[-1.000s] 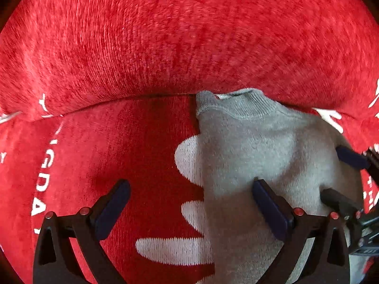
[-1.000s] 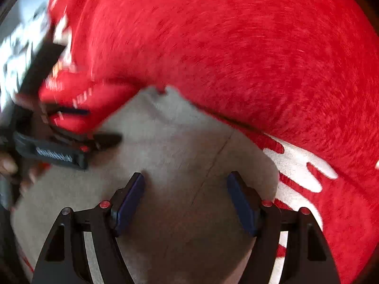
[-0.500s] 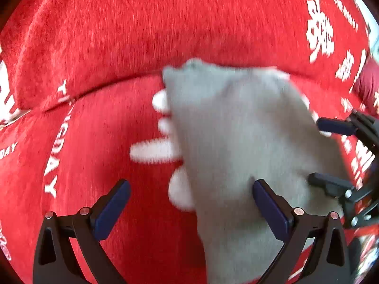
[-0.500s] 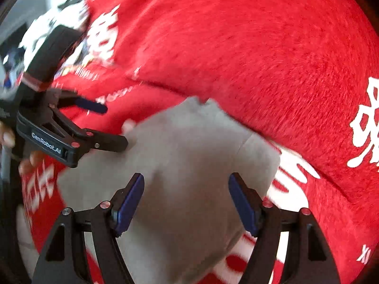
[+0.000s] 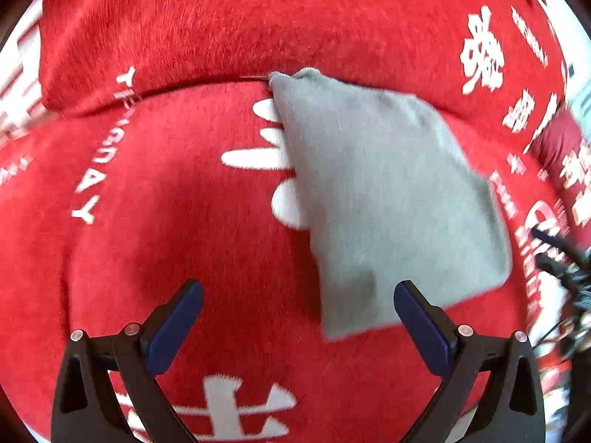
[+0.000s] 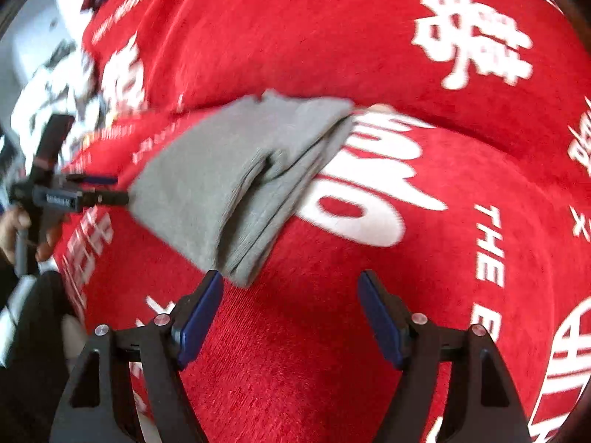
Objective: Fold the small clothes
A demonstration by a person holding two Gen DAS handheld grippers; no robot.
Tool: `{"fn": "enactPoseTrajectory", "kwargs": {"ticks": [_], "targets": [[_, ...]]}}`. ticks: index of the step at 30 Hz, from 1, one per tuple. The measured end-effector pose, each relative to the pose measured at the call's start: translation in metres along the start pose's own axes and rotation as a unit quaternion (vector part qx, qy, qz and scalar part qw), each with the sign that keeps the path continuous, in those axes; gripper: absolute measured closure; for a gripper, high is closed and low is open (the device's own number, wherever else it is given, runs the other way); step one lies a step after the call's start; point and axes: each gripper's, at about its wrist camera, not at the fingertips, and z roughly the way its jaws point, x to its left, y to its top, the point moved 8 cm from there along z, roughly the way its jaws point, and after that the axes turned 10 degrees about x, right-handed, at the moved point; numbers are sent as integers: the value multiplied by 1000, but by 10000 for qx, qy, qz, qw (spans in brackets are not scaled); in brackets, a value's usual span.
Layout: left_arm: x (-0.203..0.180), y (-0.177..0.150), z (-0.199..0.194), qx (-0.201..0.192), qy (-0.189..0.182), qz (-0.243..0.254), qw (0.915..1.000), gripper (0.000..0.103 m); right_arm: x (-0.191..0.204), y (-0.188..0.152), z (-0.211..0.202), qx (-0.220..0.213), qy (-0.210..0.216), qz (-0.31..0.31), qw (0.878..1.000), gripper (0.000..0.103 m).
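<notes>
A grey knit garment lies folded into a thick rectangle on the red sofa seat, its far end against the backrest seam. In the right wrist view the garment shows stacked layers along its near edge. My left gripper is open and empty, just short of the garment's near edge. My right gripper is open and empty, just off the garment's near corner. The left gripper also shows in the right wrist view, beside the garment's left edge. The right gripper shows in the left wrist view, right of the garment.
The red plush sofa cover with white lettering spans seat and backrest. A dark red cushion sits at the far right. White and dark clutter lies beyond the sofa's left end. A hand holds the left gripper's handle.
Both grippers have pulled back from the grey garment, which now lies folded and free on the seat. The jaws stayed open throughout.
</notes>
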Motion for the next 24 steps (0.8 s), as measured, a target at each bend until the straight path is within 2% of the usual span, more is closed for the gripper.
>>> {"fn": "enactPoseTrajectory", "kwargs": {"ticks": [3, 4, 6, 8, 11, 13, 15, 17, 20, 24], "targets": [[3, 30, 5, 131, -523, -407, 9977, 0, -16, 28, 2, -137, 353, 623, 9973, 23], [2, 41, 8, 184, -807, -556, 9950, 0, -17, 38, 6, -169, 550, 812, 9950, 22], [-1, 58, 17, 326, -1022, -782, 9911, 0, -15, 58, 21, -141, 1001, 1129, 9885, 21], [-6, 72, 27, 396, -986, -748, 9915, 0, -5, 80, 49, 13, 1307, 1378, 9818, 21], [-13, 83, 48, 588, -907, -654, 9920, 0, 6, 97, 82, 271, 1530, 1567, 9753, 21], [-16, 84, 63, 752, -929, -610, 9910, 0, 12, 103, 98, 431, 1523, 1533, 9754, 21], [-16, 90, 67, 610, -881, -494, 9930, 0, 15, 106, 115, 636, 1388, 1456, 9775, 21], [-21, 93, 69, 576, -898, -345, 9937, 0, 15, 104, 129, 795, 1425, 1521, 9748, 21], [-29, 96, 71, 492, -919, -205, 9943, 0, 18, 108, 134, 586, 1551, 1453, 9754, 16], [-47, 99, 75, 375, -951, 147, 9946, 2, 30, 112, 140, 470, 1515, 1168, 9804, 16]]}}
